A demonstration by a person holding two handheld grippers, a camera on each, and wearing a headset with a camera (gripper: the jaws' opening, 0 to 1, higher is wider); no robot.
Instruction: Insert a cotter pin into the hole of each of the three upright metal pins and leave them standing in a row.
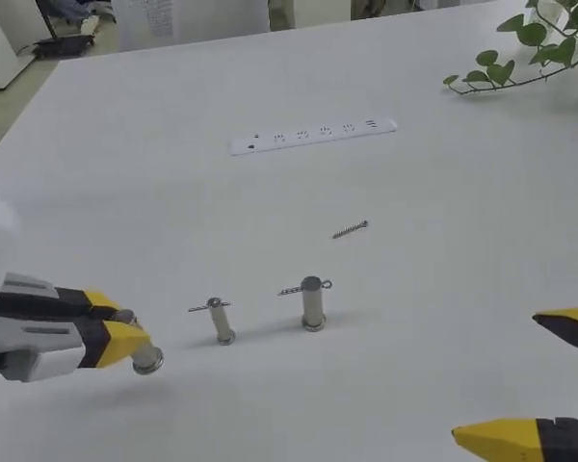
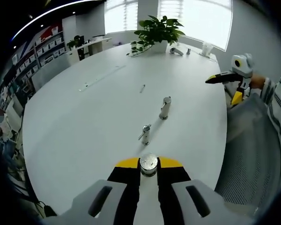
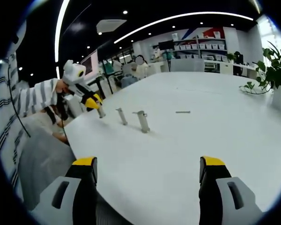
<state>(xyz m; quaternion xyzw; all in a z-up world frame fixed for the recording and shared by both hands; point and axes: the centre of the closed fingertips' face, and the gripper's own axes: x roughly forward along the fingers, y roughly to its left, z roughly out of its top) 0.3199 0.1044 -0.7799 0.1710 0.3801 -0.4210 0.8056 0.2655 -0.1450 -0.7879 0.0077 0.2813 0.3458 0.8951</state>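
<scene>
The white table [image 1: 443, 289] spreads across the head view, with the potted plant [image 1: 530, 43] at its far right corner and a white power strip [image 1: 313, 135] lying farther back. The right gripper view adds what the head view leaves out: a room of shelves and ceiling lights, and a striped sleeve [image 3: 33, 98] behind the left gripper [image 3: 91, 101]. The left gripper view shows windows behind the plant [image 2: 157, 30].

In the head view the left gripper [image 1: 140, 348] reaches in low from the left edge, roughly level with the tabletop. Its jaws are clamped on the third metal pin [image 1: 146, 360], whose round end faces the left gripper view [image 2: 148, 163]; whether it touches the table I cannot tell. The right gripper [image 1: 498, 379] sits at the lower right, jaws spread wide and holding nothing, as its own view confirms [image 3: 147, 164].

Two metal pins stand upright on the table just beyond the held one, in line with it: the middle pin [image 1: 222, 325], with a cotter pin [image 1: 207, 307] through its top, and the right-hand pin [image 1: 313, 306], also with its cotter pin [image 1: 303, 288] in place. A loose cotter pin [image 1: 351, 229] lies flat behind them, between the row and the power strip.
</scene>
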